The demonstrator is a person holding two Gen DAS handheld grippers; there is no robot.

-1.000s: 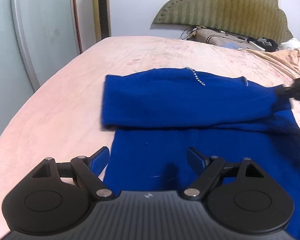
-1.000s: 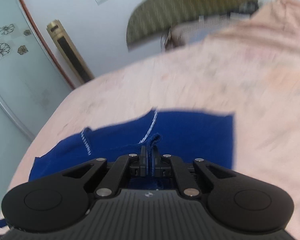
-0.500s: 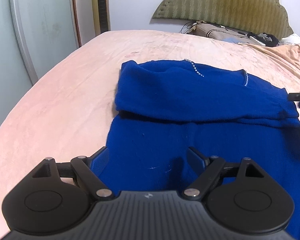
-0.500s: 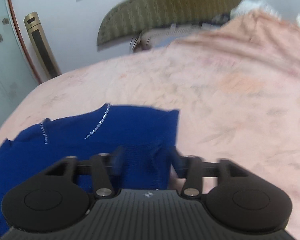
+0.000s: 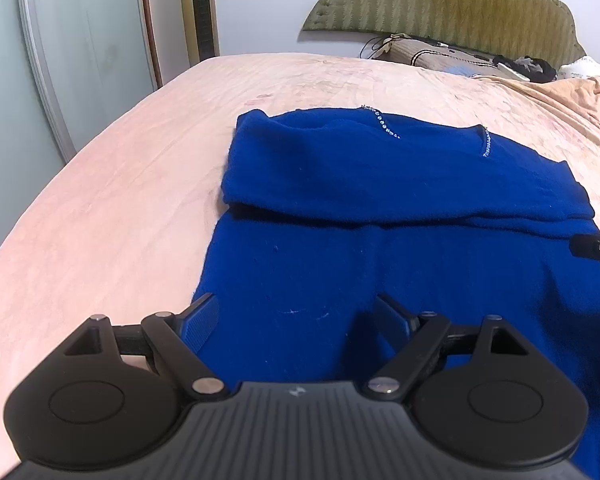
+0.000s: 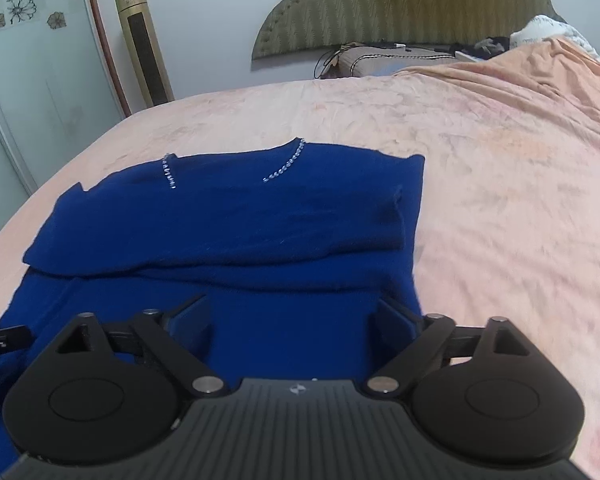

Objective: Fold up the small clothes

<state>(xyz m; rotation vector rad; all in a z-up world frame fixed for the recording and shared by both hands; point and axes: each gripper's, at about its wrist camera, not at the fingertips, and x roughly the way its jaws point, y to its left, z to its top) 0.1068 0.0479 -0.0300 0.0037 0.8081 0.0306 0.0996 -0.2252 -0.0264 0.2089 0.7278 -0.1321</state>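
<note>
Blue sweater [image 5: 380,184] lying flat on the pink bed [image 5: 112,200], top part folded down across the body. Left hand-held gripper [image 5: 296,320] spread wide over the near hem, gripping nothing. Right hand-held gripper [image 6: 292,320] same deal, wide and holding nothing.

So the blue sweater [image 5: 380,248] is lying flat on my pink bedspread [image 5: 120,200], roughly in the middle, nearer the foot edge than the headboard end. It's a deep royal blue knit, kinda fuzzy, with two short lines of little rhinestones [image 6: 284,166] running down from the neckline. The sleeves are folded across the chest into one thick band [image 6: 220,224] that spans the whole width, with a soft rolled edge casting a shadow on the lower body panel, which lies smooth and single-layer below it.
</note>
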